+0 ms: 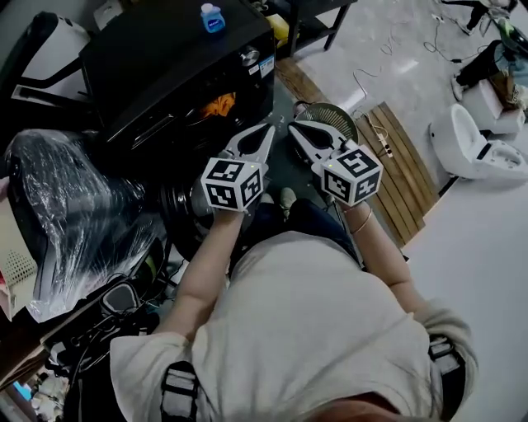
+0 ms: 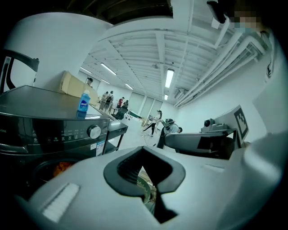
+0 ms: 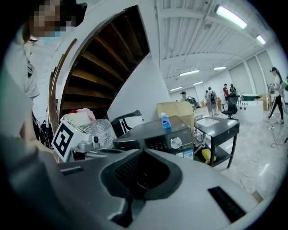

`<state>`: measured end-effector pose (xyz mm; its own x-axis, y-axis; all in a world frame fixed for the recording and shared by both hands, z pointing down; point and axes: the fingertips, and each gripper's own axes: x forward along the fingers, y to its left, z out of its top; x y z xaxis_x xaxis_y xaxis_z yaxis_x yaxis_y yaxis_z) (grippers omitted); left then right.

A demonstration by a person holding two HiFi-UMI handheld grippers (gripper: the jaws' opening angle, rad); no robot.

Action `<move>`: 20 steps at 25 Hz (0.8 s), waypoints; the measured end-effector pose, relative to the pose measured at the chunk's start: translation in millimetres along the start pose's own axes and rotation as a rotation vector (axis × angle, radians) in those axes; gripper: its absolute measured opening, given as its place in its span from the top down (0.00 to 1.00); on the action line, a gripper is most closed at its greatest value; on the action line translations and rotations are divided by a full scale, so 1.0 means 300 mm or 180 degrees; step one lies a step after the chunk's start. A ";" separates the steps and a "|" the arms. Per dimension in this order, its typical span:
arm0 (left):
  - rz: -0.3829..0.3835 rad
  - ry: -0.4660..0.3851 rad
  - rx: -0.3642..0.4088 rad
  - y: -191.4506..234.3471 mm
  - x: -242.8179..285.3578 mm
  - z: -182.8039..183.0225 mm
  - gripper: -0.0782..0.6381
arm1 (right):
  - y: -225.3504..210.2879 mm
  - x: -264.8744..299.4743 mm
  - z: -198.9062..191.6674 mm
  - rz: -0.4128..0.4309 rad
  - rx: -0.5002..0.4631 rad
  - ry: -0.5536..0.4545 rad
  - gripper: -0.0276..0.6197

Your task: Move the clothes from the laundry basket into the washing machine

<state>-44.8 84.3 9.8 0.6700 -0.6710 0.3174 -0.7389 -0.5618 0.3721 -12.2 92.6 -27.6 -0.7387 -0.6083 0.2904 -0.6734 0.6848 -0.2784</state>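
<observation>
The black washing machine (image 1: pixel 165 58) stands in front of me, with orange clothes (image 1: pixel 219 105) showing in its dark drum opening. A round mesh laundry basket (image 1: pixel 332 117) sits on the floor to its right; I cannot see what it holds. My left gripper (image 1: pixel 270 128) and right gripper (image 1: pixel 291 126) are raised side by side between machine and basket, tips almost meeting. Both are shut with nothing in them. In the left gripper view the machine (image 2: pixel 54 130) and orange clothes (image 2: pixel 60 168) lie left of the shut jaws. The right gripper view shows the machine (image 3: pixel 157 137) beyond its shut jaws.
A blue bottle (image 1: pixel 212 16) stands on the washer's top. A plastic-wrapped appliance (image 1: pixel 74 214) fills the left side. A wooden pallet (image 1: pixel 400 165) and white devices (image 1: pixel 474 148) lie to the right. A black cart (image 3: pixel 216 130) stands past the washer. People stand far off in the hall.
</observation>
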 end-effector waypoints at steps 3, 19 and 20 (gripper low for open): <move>-0.0049 -0.0016 0.0010 -0.031 -0.013 0.012 0.88 | 0.016 -0.015 0.036 -0.0052 -0.0116 -0.0079 0.95; -0.0030 -0.0007 -0.0093 -0.034 -0.036 0.034 0.88 | 0.000 -0.035 0.055 -0.0209 -0.0092 -0.0143 0.95; -0.0029 -0.0001 -0.0105 -0.034 -0.034 0.030 0.88 | 0.000 -0.037 0.048 -0.0232 -0.0117 -0.0126 0.95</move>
<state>-44.7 92.6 -5.0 0.6767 -0.6661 0.3136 -0.7300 -0.5516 0.4036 -4.5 93.6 -43.9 -0.6888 -0.6720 0.2720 -0.7244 0.6520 -0.2237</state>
